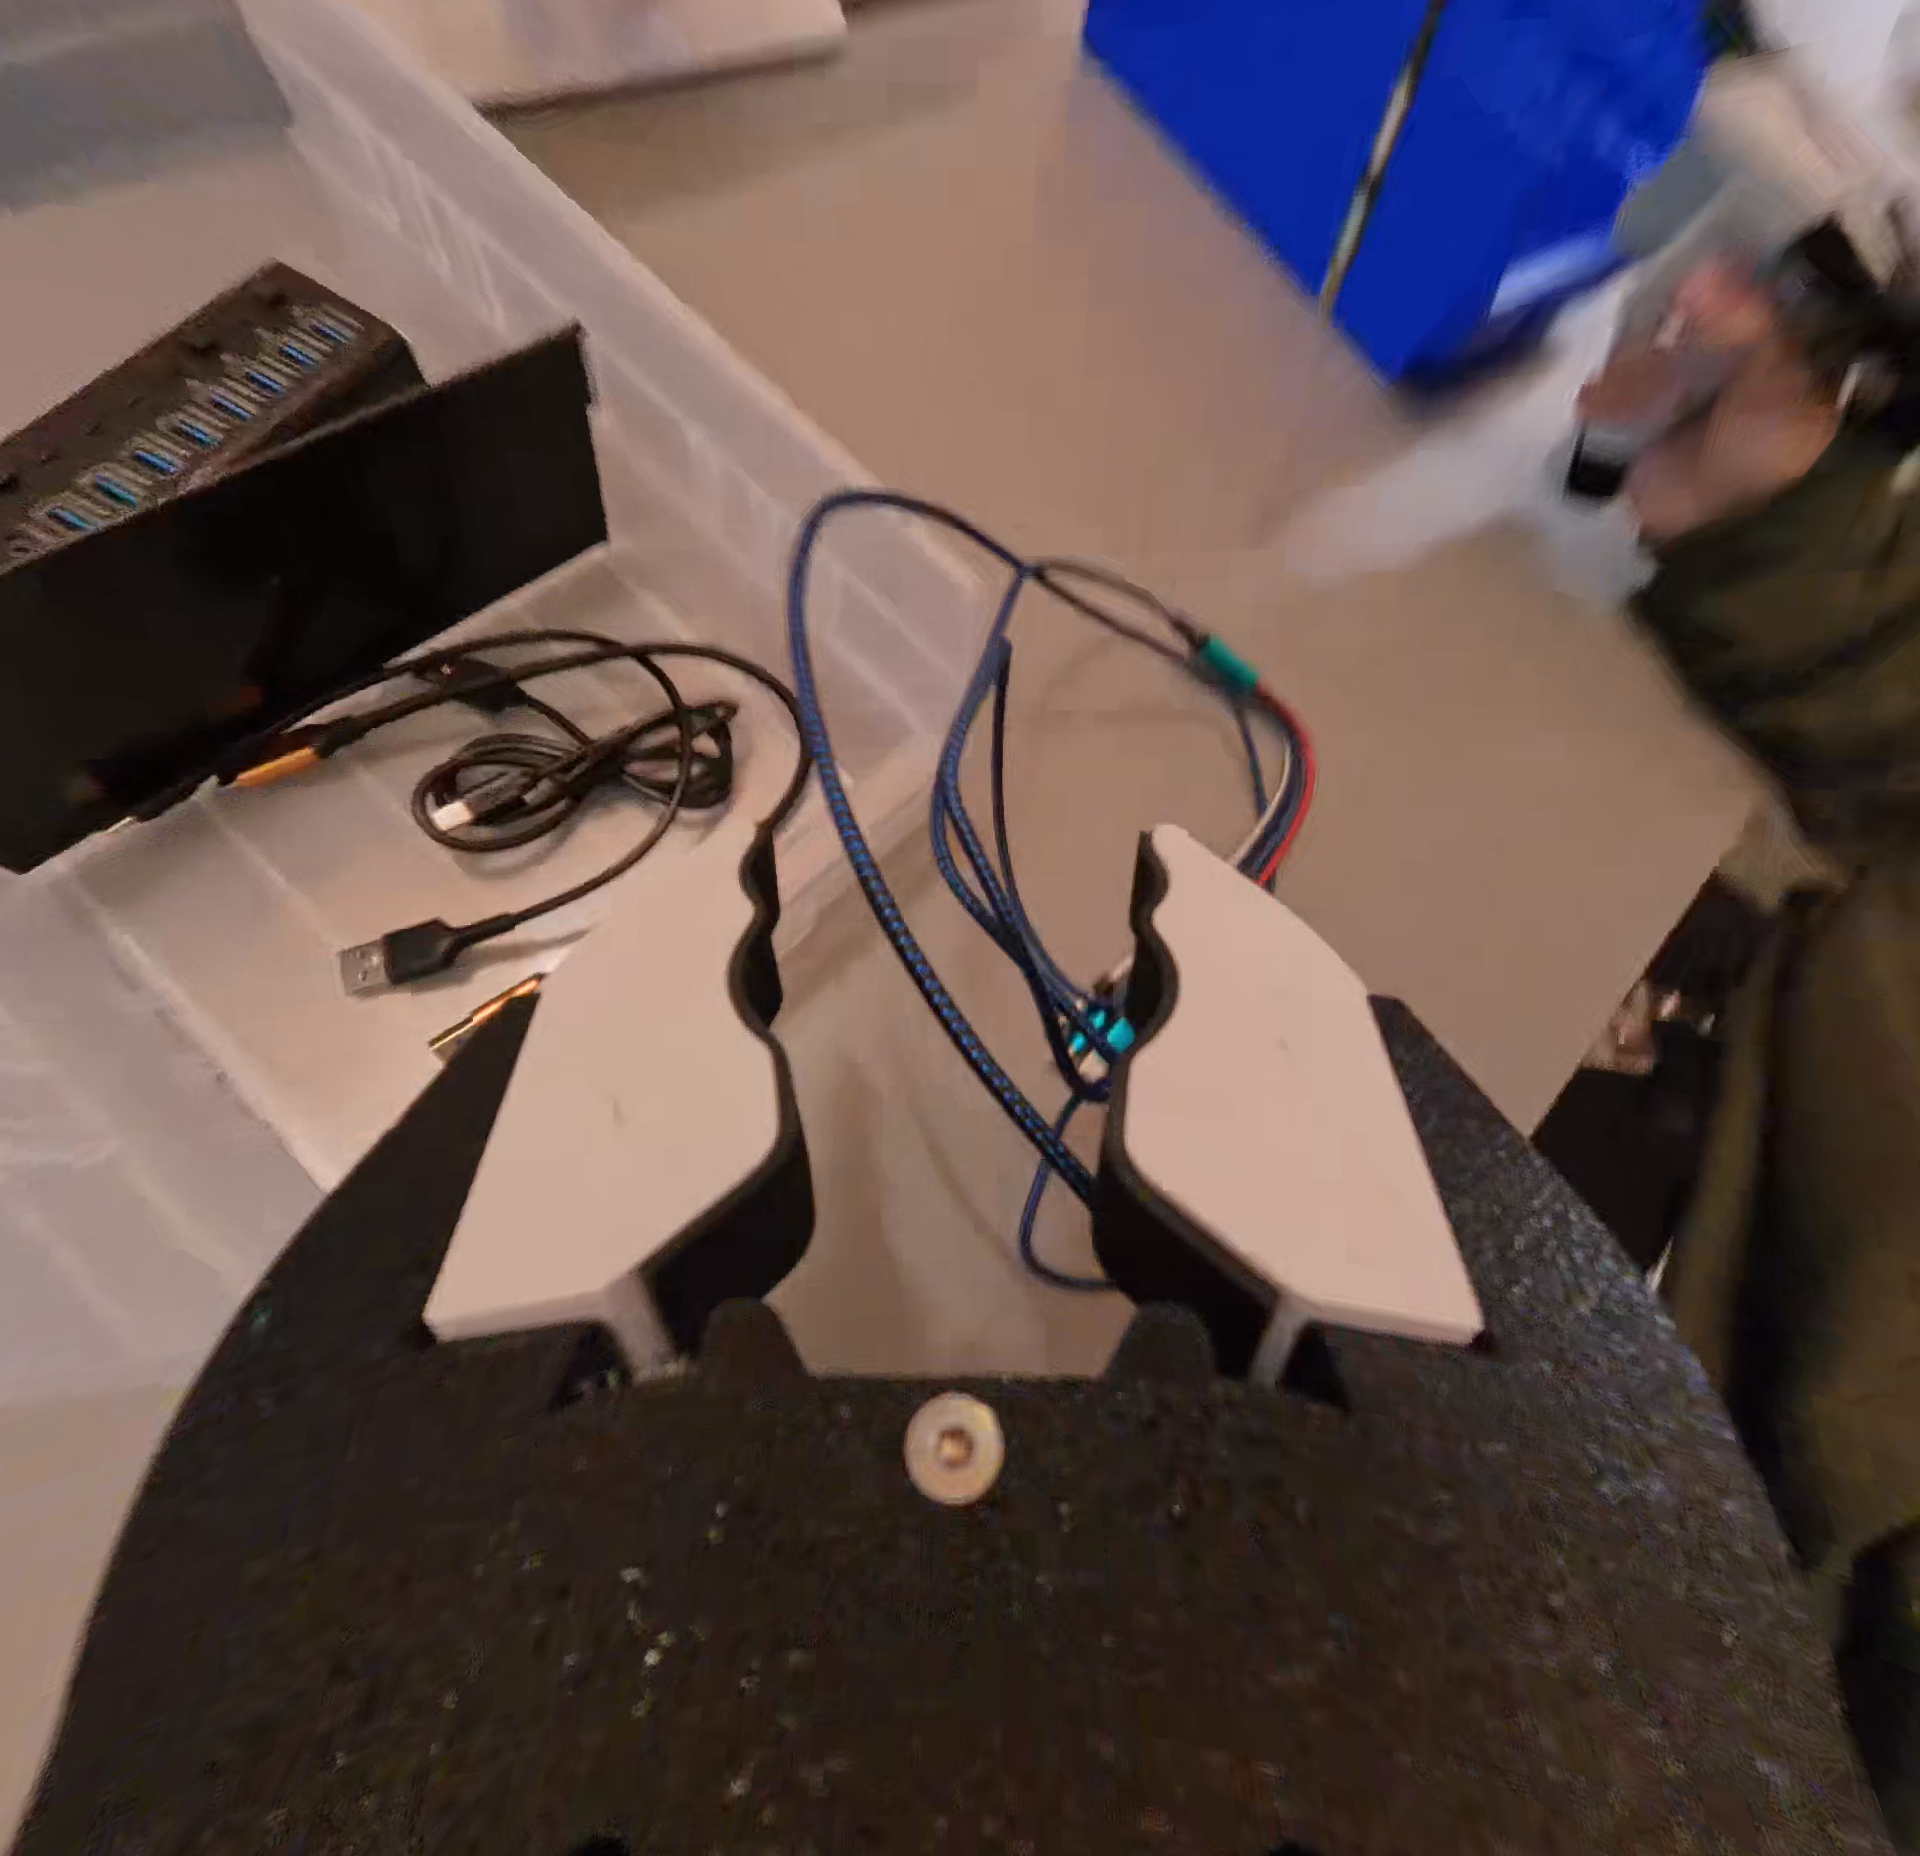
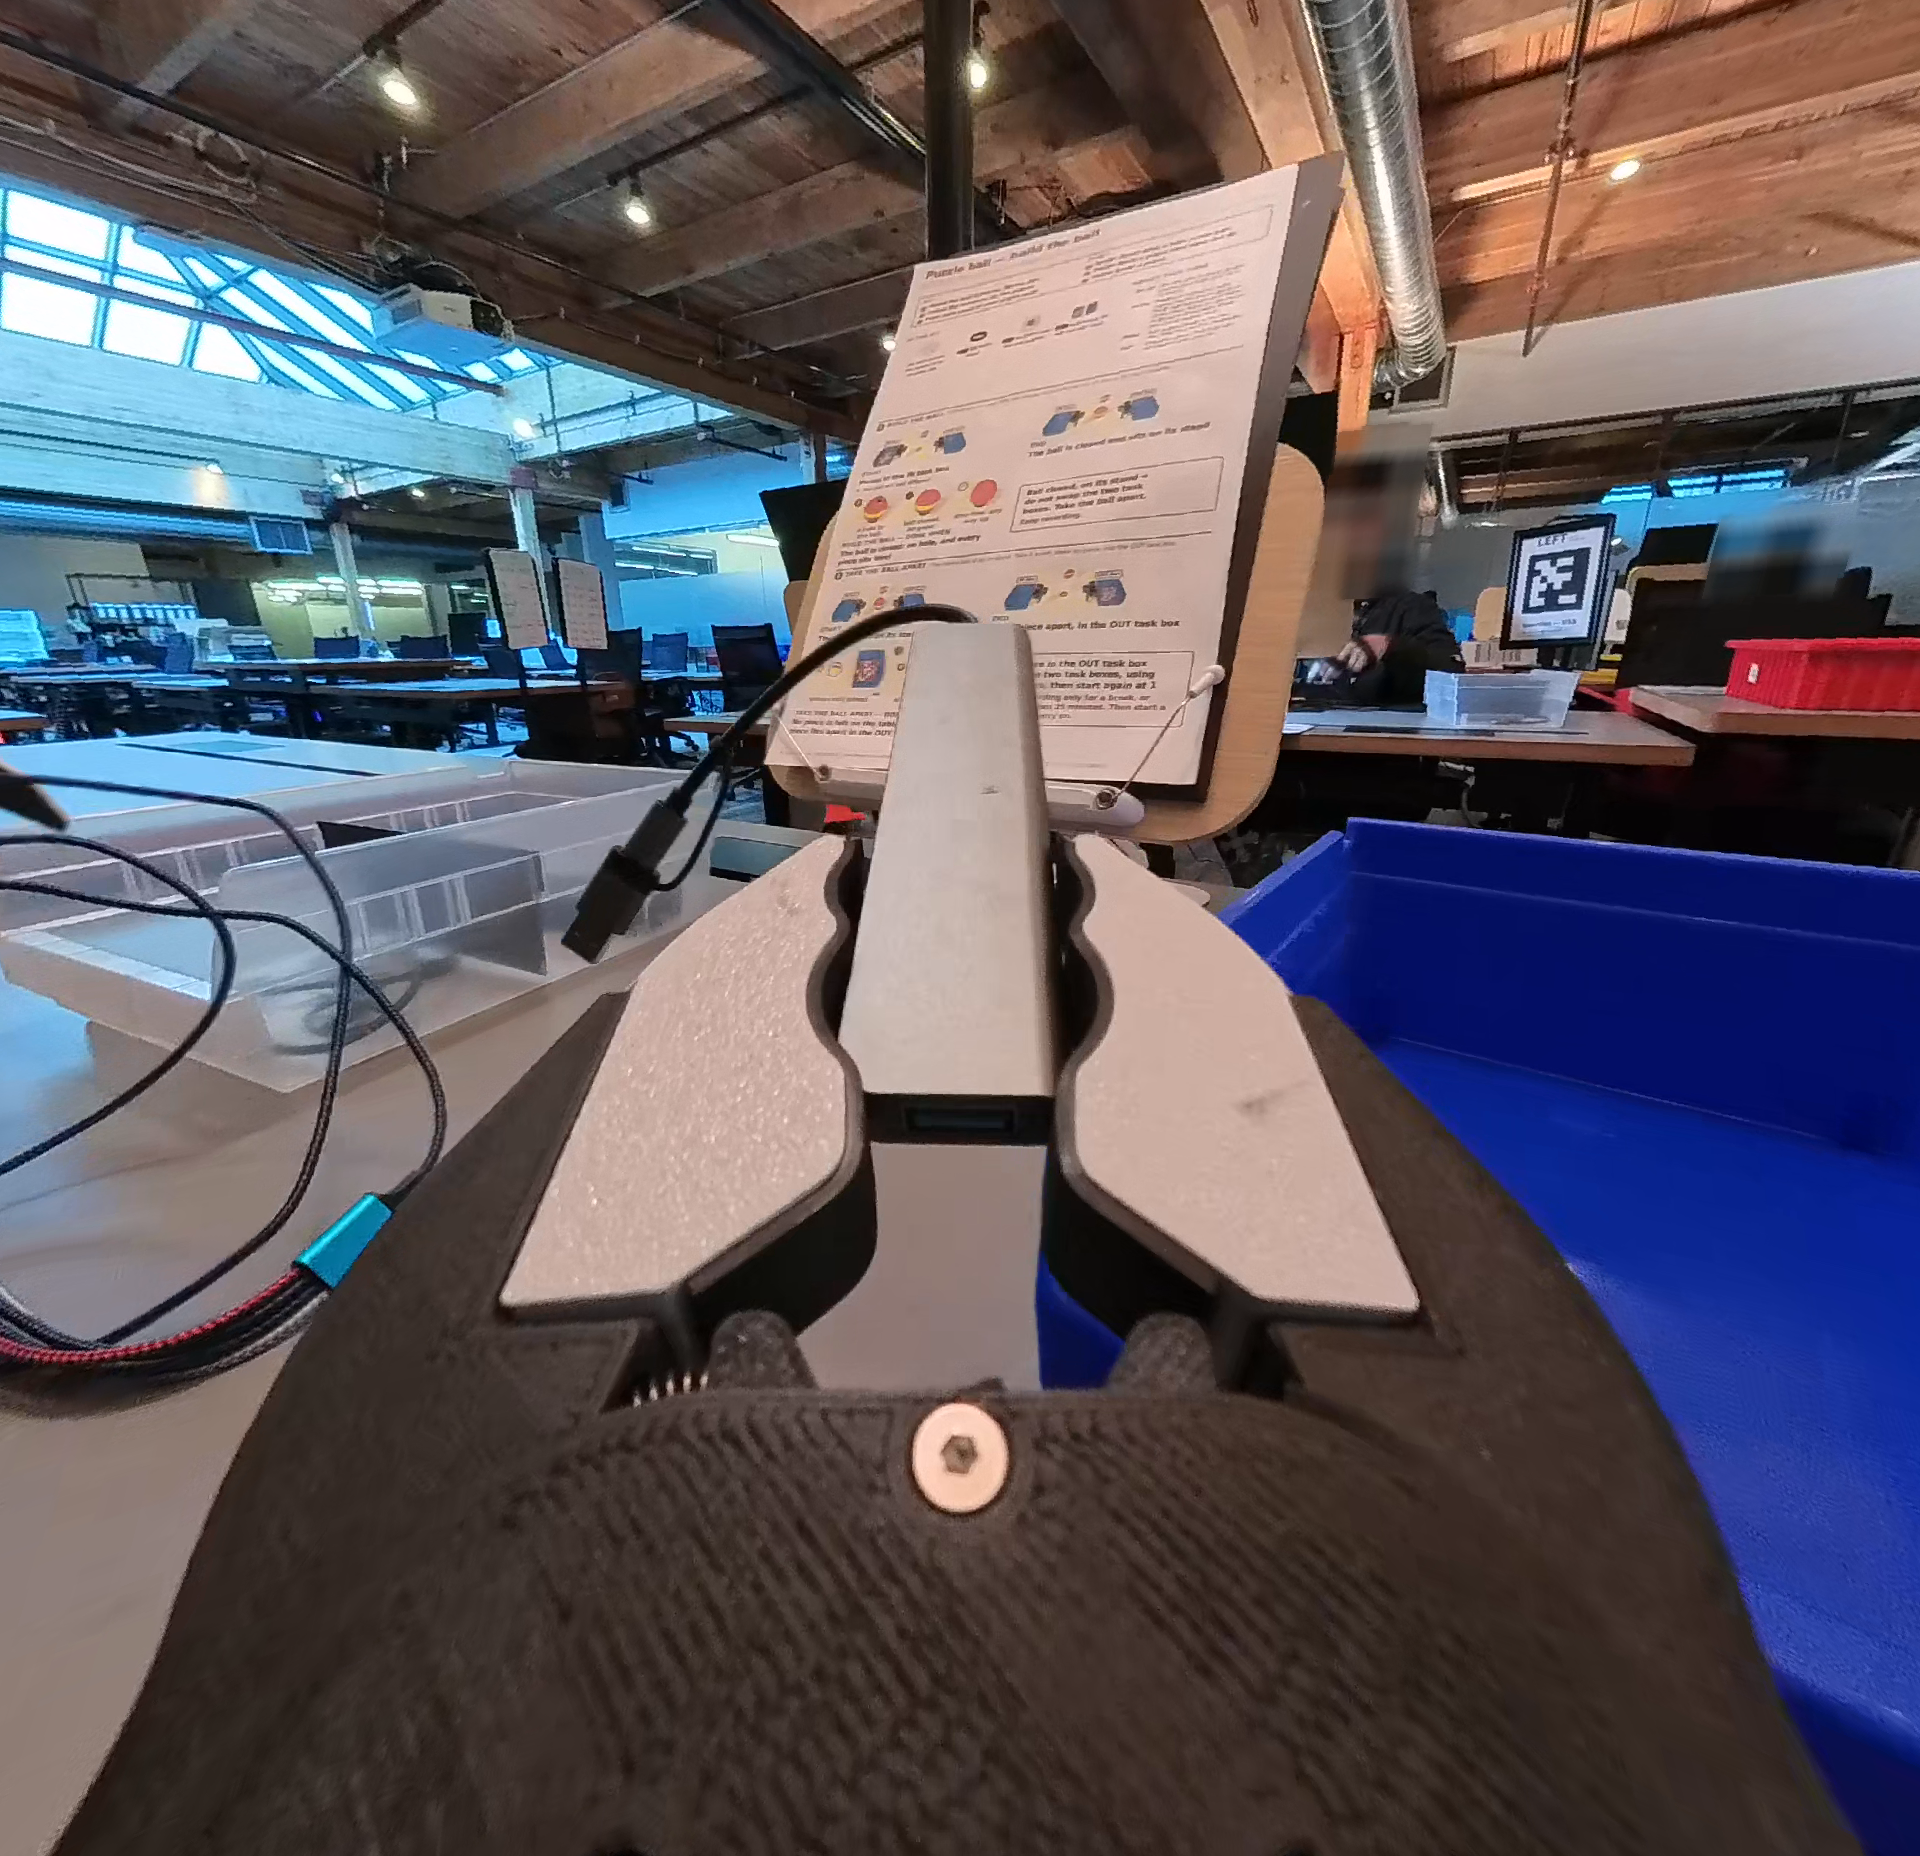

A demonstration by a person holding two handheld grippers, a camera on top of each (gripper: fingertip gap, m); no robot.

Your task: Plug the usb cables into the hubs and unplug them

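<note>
I can't make out the smeared pale gripper (image 1: 1475, 497) at right; the black multi-port hub (image 1: 187, 424) is cut off at left.

Left gripper (image 1: 951, 907) fingers spread; right gripper (image 2: 956, 902) clamped

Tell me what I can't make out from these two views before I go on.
- Left wrist view: the braided cable runs behind the right finger of the open left hand-held gripper, so its plug is mostly hidden.
- Left wrist view: the right side is motion-blurred; the other gripper there is unreadable.
- Left wrist view: the black hub is cut by the left edge.
- Right wrist view: the right hand-held gripper clamps the grey hub, hiding its side ports.
</note>
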